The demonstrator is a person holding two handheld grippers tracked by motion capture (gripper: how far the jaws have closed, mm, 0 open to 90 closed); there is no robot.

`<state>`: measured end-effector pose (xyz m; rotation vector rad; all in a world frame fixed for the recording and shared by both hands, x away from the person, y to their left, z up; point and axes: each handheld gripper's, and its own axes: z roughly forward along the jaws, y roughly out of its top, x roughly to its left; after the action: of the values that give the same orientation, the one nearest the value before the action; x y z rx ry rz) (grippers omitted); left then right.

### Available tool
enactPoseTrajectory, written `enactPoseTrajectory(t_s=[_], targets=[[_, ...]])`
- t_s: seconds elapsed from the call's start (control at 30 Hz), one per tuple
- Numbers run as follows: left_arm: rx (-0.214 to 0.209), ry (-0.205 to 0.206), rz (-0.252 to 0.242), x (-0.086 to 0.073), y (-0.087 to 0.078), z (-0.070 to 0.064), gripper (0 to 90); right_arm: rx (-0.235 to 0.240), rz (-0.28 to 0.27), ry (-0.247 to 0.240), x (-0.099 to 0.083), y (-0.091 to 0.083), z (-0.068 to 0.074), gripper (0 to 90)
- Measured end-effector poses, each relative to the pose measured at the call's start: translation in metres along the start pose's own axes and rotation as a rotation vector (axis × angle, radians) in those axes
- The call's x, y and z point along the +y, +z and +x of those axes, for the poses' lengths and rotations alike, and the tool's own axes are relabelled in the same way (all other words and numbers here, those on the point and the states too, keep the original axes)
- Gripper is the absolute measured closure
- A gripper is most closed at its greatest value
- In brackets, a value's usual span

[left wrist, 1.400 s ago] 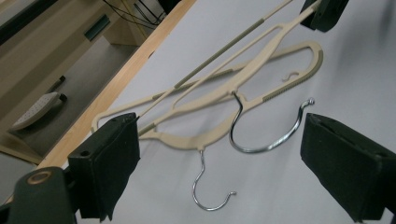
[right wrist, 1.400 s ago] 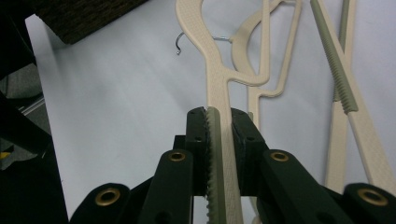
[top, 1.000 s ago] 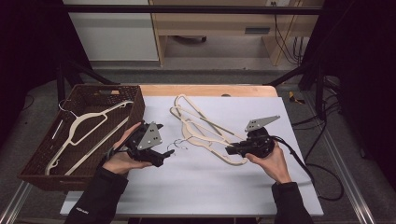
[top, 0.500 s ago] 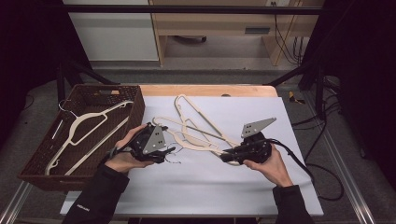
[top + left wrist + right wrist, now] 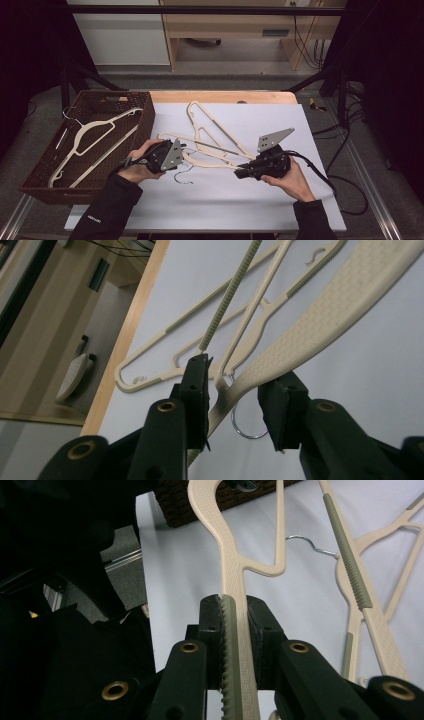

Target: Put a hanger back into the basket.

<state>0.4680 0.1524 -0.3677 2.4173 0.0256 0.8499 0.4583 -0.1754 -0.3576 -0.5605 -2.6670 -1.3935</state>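
At centre frame the right gripper (image 5: 243, 173) is clenched on one end of the hanger (image 5: 210, 161), steadying it. The left gripper (image 5: 176, 150) is spread around its neck, probably to carry it to the basket (image 5: 145, 117) at left.

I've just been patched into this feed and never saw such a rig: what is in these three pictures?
A person stands at a table with a hand-held clamp tool in each hand. One camera looks down from above; one rides on each tool, looking along its jaws. The right tool is shut on the end of a cream hanger. The left tool has its jaws open around that hanger's neck. Another hanger lies on the table, and a third lies in the basket at the left.
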Motion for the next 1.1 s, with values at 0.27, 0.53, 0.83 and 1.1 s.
enactPoseTrajectory(t_s=[0.27,0.53,0.83,1.1], targets=[[0.011,0.034,-0.023,-0.001,-0.006,-0.003,77.3,0.020,-0.009,-0.002,0.000,-0.002,-0.001,79.9],[-0.032,0.003,-0.030,0.000,-0.010,-0.003,80.8,0.013,-0.045,-0.026,0.001,-0.007,-0.005,80.0],[-0.100,-0.068,-0.042,0.005,-0.011,-0.006,84.7,-0.118,-0.112,-0.071,-0.001,-0.014,-0.009,72.4],[-0.124,-0.110,-0.010,0.016,-0.013,-0.010,85.9,-0.269,-0.177,-0.106,-0.003,-0.016,-0.012,43.1]])
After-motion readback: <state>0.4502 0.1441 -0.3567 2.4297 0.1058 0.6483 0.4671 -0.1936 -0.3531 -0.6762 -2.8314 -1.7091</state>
